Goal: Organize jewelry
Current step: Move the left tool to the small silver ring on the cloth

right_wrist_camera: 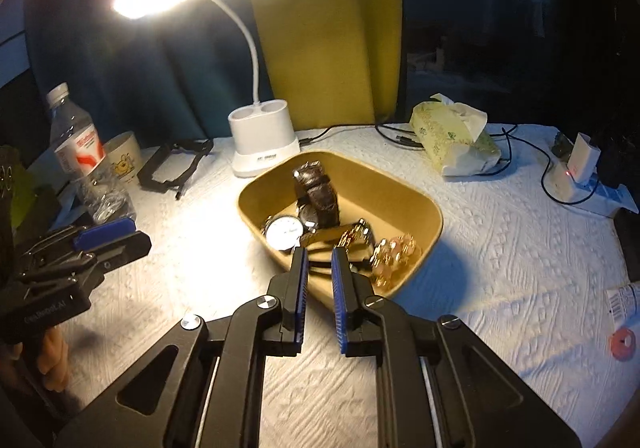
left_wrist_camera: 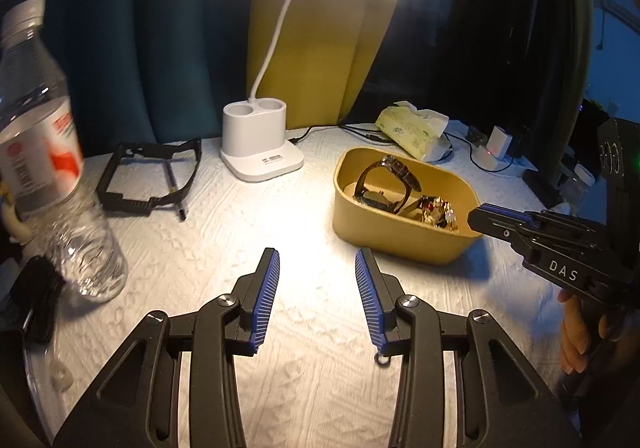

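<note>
Two hand-held grippers hover over the bench (right_wrist_camera: 500,248): the left hand-held gripper (left_wrist_camera: 317,260) spread and empty, the right hand-held gripper (right_wrist_camera: 319,260) nearly pressed together, empty, at the yellow tray (right_wrist_camera: 400,183) of watches (right_wrist_camera: 285,234).

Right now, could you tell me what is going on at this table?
A person is sorting jewelry with a handheld gripper in each hand. Watches and gold pieces lie in a yellow tray under a lit desk lamp. The right gripper hangs at the tray's near rim, jaws a narrow gap apart and holding nothing. The left gripper hovers open and empty over bare tablecloth.
</note>
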Demonstrator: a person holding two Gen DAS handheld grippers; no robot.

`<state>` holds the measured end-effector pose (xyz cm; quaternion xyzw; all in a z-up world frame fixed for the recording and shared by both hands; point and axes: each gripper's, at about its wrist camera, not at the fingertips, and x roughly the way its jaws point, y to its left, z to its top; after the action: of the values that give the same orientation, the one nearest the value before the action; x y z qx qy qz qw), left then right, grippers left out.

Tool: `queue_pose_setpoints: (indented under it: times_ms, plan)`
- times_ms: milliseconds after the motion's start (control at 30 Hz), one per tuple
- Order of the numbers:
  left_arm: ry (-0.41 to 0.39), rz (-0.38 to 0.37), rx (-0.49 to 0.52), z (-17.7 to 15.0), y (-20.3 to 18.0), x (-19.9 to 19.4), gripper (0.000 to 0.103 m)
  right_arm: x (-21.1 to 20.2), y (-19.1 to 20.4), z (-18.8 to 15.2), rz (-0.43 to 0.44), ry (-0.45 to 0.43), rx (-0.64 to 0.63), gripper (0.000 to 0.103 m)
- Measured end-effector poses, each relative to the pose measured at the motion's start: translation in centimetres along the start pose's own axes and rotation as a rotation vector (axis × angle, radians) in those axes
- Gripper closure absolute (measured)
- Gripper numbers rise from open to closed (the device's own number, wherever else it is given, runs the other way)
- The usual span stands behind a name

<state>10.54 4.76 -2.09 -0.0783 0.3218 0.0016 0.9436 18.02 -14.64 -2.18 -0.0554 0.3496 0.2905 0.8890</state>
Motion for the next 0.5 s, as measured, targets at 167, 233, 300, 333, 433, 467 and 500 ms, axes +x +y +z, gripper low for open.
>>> queue_pose_setpoints:
  times_ms: [167, 233, 300, 333, 433, 467, 500]
  plan:
    - [0.01, 0.007, -0.016, -1.4, 0.6, -0.8, 0.061, -0.5, 1.0, -1.4, -0.005, 0.014, -0.01, 0.081]
    - [0.006, 0.009, -0.022, -1.9, 0.8, -1.2, 0.061, -0.7, 1.3, -1.8, -0.002, 0.02, -0.008, 0.078]
    - [0.0, 0.009, -0.025, -2.3, 0.9, -1.7, 0.061, -0.9, 1.7, -2.3, 0.003, 0.027, -0.01, 0.074]
    - [-0.003, 0.009, -0.026, -2.5, 1.0, -1.9, 0.061, -1.1, 1.9, -2.5, 0.003, 0.03, -0.013, 0.072]
    - [-0.015, 0.011, -0.036, -3.1, 1.3, -2.4, 0.061, -1.1, 2.7, -3.1, 0.005, 0.039, -0.025, 0.067]
    - [-0.017, 0.013, -0.039, -3.3, 1.4, -2.5, 0.061, -1.1, 3.0, -3.4, 0.008, 0.047, -0.028, 0.067]
    - [-0.018, 0.017, -0.045, -3.4, 1.4, -2.6, 0.061, -0.9, 3.3, -3.6, 0.013, 0.055, -0.031, 0.066]
